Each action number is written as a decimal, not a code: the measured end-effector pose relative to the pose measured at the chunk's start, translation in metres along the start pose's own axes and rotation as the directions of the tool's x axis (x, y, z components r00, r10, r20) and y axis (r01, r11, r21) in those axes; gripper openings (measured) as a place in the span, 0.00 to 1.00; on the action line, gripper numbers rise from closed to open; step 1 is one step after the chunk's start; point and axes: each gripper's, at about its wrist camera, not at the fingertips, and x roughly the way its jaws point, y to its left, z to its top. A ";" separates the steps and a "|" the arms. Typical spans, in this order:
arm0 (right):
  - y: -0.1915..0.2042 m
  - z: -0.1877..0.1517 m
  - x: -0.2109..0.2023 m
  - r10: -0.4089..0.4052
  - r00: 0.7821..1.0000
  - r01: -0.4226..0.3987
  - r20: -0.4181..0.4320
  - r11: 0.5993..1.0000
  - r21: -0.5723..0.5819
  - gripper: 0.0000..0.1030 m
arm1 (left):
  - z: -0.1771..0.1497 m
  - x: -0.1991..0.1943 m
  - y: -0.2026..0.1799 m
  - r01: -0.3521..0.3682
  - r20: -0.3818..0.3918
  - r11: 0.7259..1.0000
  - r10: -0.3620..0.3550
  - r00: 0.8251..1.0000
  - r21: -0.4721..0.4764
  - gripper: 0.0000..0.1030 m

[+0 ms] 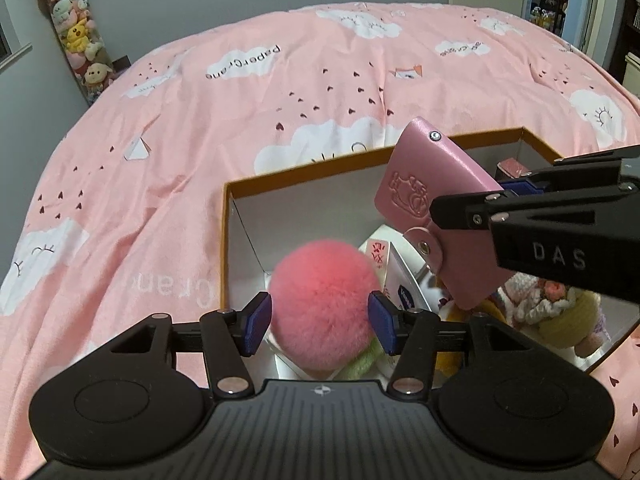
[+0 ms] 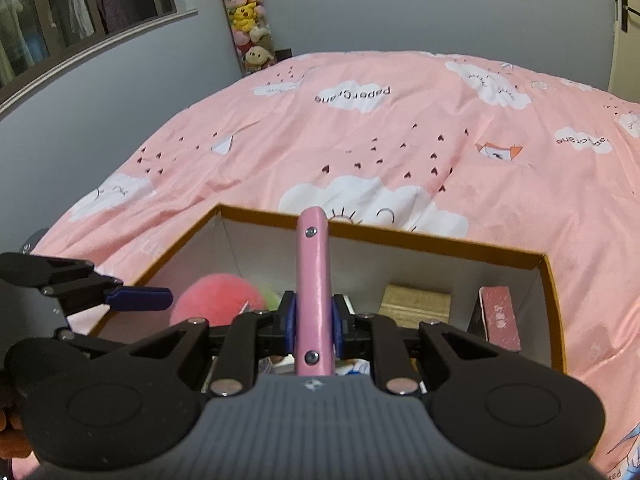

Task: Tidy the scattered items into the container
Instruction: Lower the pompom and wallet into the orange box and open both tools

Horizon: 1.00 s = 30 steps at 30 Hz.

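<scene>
An open box (image 1: pixel 304 170) with an orange rim and white walls sits on the pink bed; it also shows in the right wrist view (image 2: pixel 440 240). My left gripper (image 1: pixel 319 322) is open over the box, with a fluffy pink pom-pom (image 1: pixel 324 304) between its blue pads; I cannot tell if they touch it. The pom-pom shows in the right wrist view (image 2: pixel 218 298) inside the box. My right gripper (image 2: pixel 314 322) is shut on a pink leather key pouch (image 2: pixel 314 280) and holds it above the box. The pouch (image 1: pixel 436 208) shows embossed in the left wrist view.
The box holds several items: a crocheted doll (image 1: pixel 560 312), a card pack (image 1: pixel 378 258), a tan box (image 2: pixel 416 304) and a dark red box (image 2: pixel 500 316). The pink cloud-print duvet (image 1: pixel 240 120) spreads all around. A column of plush toys (image 2: pixel 250 16) stands in the far corner.
</scene>
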 end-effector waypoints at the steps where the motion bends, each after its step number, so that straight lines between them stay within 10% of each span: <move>1: 0.000 0.001 0.000 0.001 1.000 -0.001 0.001 1.000 0.003 0.19 | 0.000 -0.002 0.001 -0.001 0.007 1.000 0.001 1.000 -0.003 0.61; 30: -0.006 -0.003 0.003 0.011 1.000 -0.009 -0.030 0.998 0.064 0.25 | -0.002 -0.016 -0.006 -0.024 0.050 0.999 0.022 0.999 0.032 0.61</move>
